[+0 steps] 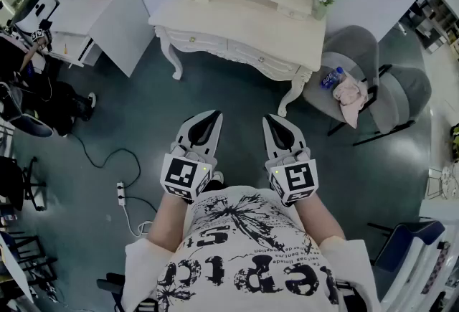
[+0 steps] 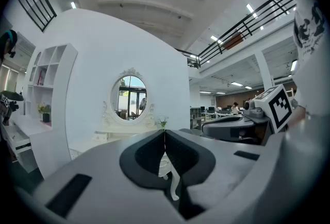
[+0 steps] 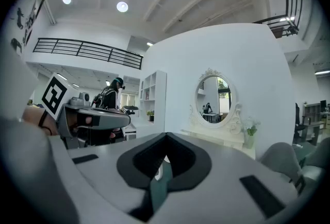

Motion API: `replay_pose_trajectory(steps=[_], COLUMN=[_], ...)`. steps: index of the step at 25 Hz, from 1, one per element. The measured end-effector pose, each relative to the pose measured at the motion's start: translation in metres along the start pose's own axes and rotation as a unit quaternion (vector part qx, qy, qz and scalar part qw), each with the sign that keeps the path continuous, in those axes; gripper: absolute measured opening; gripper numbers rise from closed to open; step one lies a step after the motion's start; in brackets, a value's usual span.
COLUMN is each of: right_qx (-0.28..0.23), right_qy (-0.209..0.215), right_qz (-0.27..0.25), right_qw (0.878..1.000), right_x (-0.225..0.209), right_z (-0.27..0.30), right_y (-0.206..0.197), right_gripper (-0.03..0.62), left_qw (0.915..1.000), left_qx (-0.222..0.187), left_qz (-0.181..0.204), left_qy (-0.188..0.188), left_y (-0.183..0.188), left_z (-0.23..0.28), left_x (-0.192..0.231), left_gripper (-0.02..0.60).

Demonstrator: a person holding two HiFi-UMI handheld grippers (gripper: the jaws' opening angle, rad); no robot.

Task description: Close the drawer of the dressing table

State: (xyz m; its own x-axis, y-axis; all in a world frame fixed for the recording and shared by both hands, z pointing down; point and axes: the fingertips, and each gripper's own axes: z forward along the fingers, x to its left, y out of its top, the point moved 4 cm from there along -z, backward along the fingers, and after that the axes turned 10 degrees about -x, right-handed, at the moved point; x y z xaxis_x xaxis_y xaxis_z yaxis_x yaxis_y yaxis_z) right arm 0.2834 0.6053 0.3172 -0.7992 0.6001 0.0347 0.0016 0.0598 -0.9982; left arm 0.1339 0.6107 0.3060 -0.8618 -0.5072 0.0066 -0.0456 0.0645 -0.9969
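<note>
The cream, carved wooden dressing table (image 1: 237, 13) with an oval mirror stands against a white wall, ahead of the person and well apart from both grippers. Its front drawers (image 1: 247, 52) look flush with the frame, though from above this is hard to tell. The left gripper (image 1: 211, 117) and right gripper (image 1: 272, 120) are side by side over the dark floor (image 1: 129, 117), each closed and empty. A grey padded chair (image 1: 358, 52) stands just beside the surface's right end.
</note>
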Motion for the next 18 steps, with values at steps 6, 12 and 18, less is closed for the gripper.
replay_pose_trajectory(steps=[6, 12, 18], right_qx=[0.001, 0.014, 0.026], right_qy=[0.005, 0.007, -0.008], right_qz=[0.001, 0.011, 0.018], right_qw=[1.0, 1.0, 0.999], right_x=[0.004, 0.013, 0.02], right_z=[0.008, 0.009, 0.024], right_y=[-0.001, -0.006, -0.015], right_gripper=[0.014, 0.014, 0.014], left_qw=[1.0, 0.9999, 0.9994], left_qx=[-0.002, 0.001, -0.011], left_qz=[-0.002, -0.016, -0.032], left_qy=[0.003, -0.003, -0.009], left_y=[0.001, -0.003, -0.007], left_z=[0.0, -0.003, -0.007], left_x=[0.011, 0.015, 0.035], left_gripper=[0.02, 0.018, 0.02])
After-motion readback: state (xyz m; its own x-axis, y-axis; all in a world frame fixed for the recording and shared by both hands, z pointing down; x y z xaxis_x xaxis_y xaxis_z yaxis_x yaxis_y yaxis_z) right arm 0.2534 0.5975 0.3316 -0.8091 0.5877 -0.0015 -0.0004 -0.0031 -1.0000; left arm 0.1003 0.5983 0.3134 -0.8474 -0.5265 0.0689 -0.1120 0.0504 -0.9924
